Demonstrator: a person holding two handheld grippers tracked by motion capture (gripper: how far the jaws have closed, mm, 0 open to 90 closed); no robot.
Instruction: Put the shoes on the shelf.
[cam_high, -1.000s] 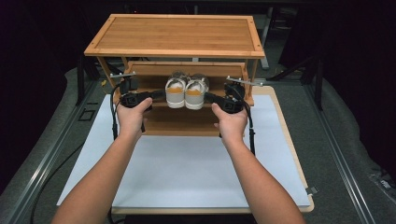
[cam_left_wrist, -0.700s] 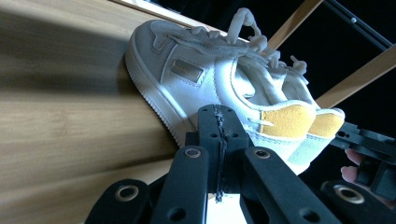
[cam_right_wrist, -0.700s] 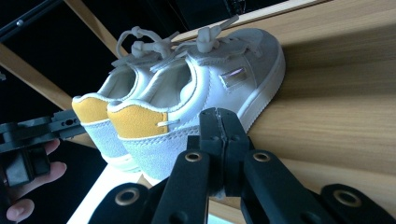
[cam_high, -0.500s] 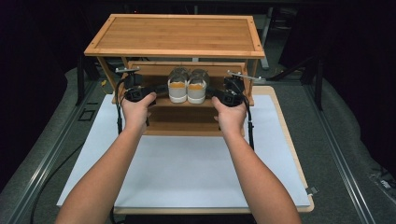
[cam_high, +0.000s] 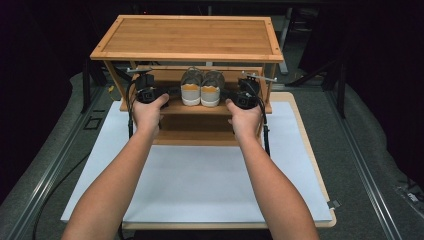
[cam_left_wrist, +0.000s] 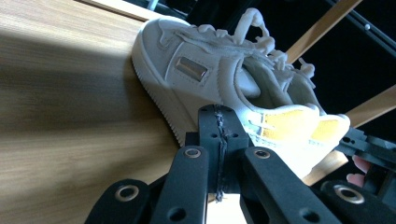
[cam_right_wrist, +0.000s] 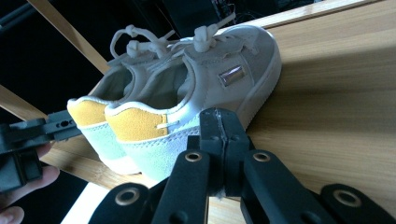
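Observation:
A pair of pale grey shoes with yellow heel patches (cam_high: 201, 89) stands heels toward me on the middle shelf (cam_high: 175, 107) of a wooden rack. My left gripper (cam_high: 172, 92) is shut, its tip against the outer side of the left shoe (cam_left_wrist: 196, 70) near the sole. My right gripper (cam_high: 226, 94) is shut too, its tip against the outer side of the right shoe (cam_right_wrist: 210, 84). Neither pair of jaws has anything between them. In the left gripper view its joined jaws (cam_left_wrist: 218, 114) overlap the shoe's sole; the right gripper view shows its gripper (cam_right_wrist: 218, 116) doing the same.
The rack's top board (cam_high: 187, 37) overhangs the shelf and both grippers. Slanted side struts (cam_high: 116, 80) flank the shelf. A lower shelf (cam_high: 195, 136) sits beneath. The rack stands on a white mat (cam_high: 200, 180) over a wooden board, with dark floor around.
Both hands have moved forward, away from me, and the pair of shoes has slid farther back onto the middle shelf between the two grippers.

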